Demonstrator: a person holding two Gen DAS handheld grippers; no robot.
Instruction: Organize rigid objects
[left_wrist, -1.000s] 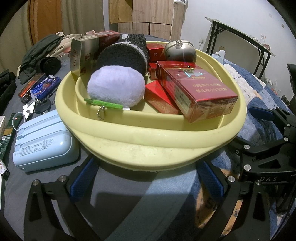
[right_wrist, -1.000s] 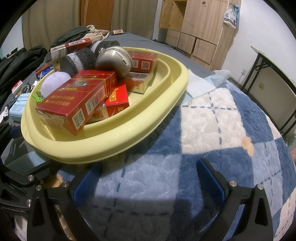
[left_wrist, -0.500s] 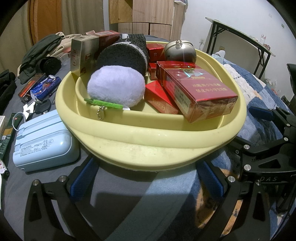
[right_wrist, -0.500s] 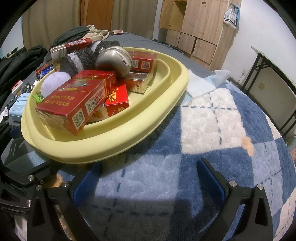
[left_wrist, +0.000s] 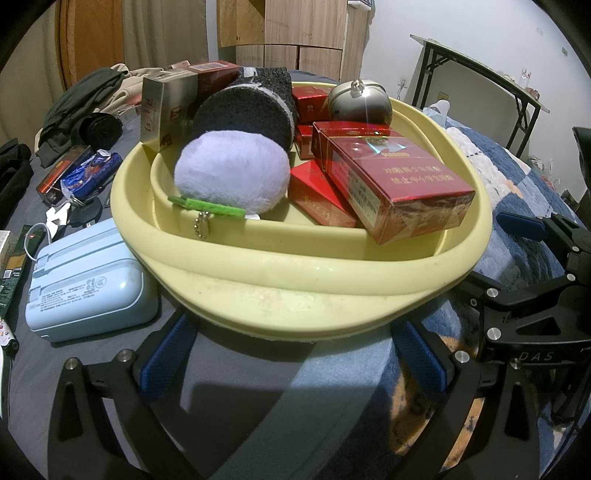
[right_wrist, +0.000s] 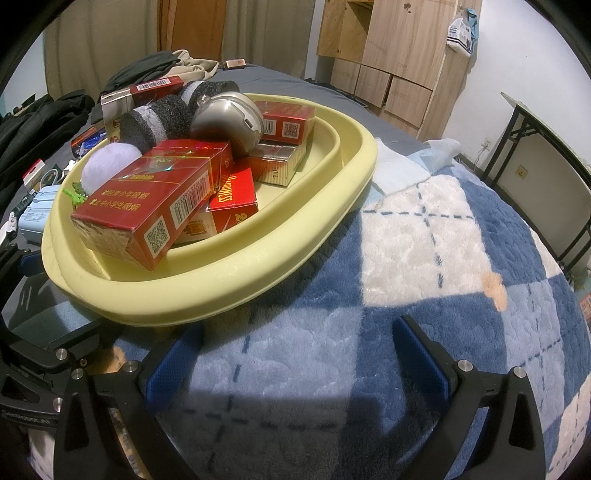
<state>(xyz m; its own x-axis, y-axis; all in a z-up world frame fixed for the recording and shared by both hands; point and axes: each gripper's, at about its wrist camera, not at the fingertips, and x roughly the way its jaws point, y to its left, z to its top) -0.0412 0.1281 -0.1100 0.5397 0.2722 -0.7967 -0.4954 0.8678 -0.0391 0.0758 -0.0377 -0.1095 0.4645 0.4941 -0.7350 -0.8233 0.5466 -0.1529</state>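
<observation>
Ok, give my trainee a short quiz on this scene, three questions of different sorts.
1. True or false: both grippers, left gripper and right gripper, are open and hold nothing.
2. Which thing lies outside the yellow basin, beside it on the bed? A) metal ball B) light blue case C) purple pompom
3. Fill in: the big red carton rests with one end on the basin's ____.

Key: 1 true; 2 B; 3 rim
</observation>
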